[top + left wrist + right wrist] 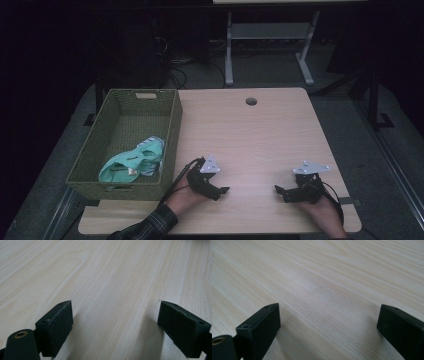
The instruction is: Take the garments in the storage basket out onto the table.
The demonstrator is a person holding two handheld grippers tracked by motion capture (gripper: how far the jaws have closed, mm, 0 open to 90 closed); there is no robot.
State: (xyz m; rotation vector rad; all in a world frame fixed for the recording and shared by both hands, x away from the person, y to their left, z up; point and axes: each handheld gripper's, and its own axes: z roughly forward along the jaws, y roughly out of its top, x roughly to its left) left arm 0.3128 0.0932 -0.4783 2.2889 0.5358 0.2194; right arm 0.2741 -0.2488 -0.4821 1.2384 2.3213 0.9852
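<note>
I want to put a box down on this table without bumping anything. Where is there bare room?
The widest bare patch of table runs from the green basket across to the right edge, between the round hole and the grippers. A smaller gap lies between the left gripper and right gripper. The left side is crowded: the basket holds teal cloth.

Desk (260,135): pale wood, fine straight grain, one dark round hole near far edge.
Basket (172,131), at left edge: olive-green weave.
Cloth (134,160) inside basket: mint green, with white-and-blue patterned part.
Left gripper (220,192): black, grey plate on top.
Right gripper (280,192): black, grey plate on top.
Sleeve (150,227), near edge: dark plaid.
Floor (345,115): dark grey.
</note>
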